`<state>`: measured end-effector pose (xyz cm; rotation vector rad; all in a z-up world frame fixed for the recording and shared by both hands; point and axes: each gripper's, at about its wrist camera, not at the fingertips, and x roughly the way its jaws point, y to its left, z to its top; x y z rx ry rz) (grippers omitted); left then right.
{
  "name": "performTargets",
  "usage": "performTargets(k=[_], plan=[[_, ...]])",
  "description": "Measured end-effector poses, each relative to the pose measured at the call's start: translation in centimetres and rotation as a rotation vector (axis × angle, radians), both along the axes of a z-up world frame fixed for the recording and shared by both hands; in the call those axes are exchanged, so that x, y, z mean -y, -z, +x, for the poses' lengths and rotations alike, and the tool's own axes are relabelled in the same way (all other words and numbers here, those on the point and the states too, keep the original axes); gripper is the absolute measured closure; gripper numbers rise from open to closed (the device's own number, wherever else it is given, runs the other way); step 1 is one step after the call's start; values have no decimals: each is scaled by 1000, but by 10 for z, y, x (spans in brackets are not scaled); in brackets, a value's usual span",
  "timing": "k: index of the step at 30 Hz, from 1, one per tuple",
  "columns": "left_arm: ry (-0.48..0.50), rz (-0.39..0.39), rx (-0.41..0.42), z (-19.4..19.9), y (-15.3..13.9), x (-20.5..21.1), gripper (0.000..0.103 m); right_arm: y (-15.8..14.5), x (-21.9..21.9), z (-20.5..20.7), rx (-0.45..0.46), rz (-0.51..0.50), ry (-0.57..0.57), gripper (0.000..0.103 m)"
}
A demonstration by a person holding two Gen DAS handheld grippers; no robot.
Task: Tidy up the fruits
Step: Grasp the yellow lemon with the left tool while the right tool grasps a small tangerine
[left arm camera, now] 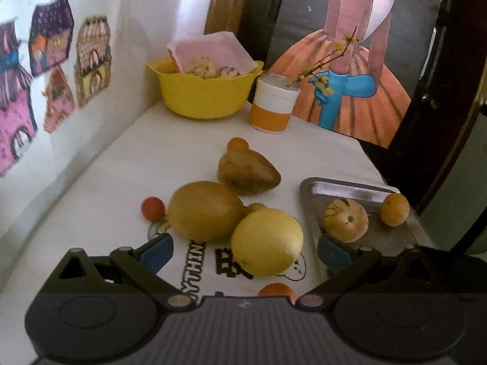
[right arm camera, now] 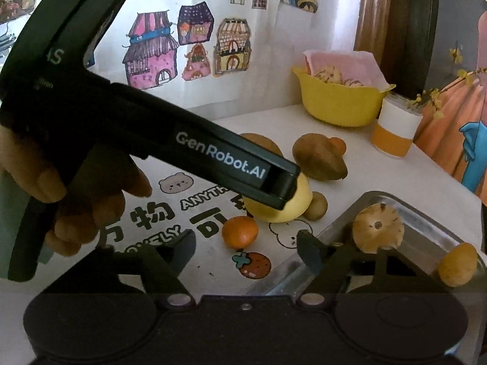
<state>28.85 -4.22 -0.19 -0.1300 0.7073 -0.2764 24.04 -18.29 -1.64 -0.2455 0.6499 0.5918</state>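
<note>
The lemon [left arm camera: 267,241], smooth and pale yellow, lies on the white printed tablecloth [left arm camera: 100,182] between the spread fingers of the left gripper [left arm camera: 243,252], which is wide open and touches nothing. Just beside it lie a brownish kiwi-like fruit [left arm camera: 205,210], a darker pear-shaped fruit [left arm camera: 248,172], a small red fruit [left arm camera: 153,209] and two small orange ones [left arm camera: 237,143] [left arm camera: 277,292].

To the right, the metal tray [left arm camera: 350,187] holds a tan ribbed fruit [left arm camera: 345,219] and a small yellow-orange fruit [left arm camera: 395,209], apart from each other. At the back, a yellow bowl [left arm camera: 204,94] lined with pink paper holds pale ribbed pieces (too blurred to name), beside an orange-and-white jar [left arm camera: 274,106] with a flowering twig.

Only the right wrist view shows the person's hand [right arm camera: 76,194] gripping the left gripper's handle above the lemon, and a small brown ball [right arm camera: 315,205] behind the lemon. The right gripper [right arm camera: 246,249] is open too, empty, hovering by the tray's near corner.
</note>
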Motion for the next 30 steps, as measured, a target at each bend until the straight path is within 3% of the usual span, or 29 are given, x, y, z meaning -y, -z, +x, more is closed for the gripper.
performTargets(k=[7, 14, 23, 28, 30], plan=[[21, -38, -27, 7, 10, 1, 1, 4, -5, 8, -28, 1, -15, 48], [37, -75, -57, 13, 13, 5, 7, 6, -4, 13, -52, 1, -7, 55], [34, -127, -101, 25, 21, 5, 22, 7, -4, 20, -86, 15, 4, 62], [41, -117, -106, 28, 21, 8, 37, 7, -5, 21, -91, 23, 3, 66], [46, -113, -109, 29, 21, 8, 39, 7, -5, 21, -91, 23, 2, 67]])
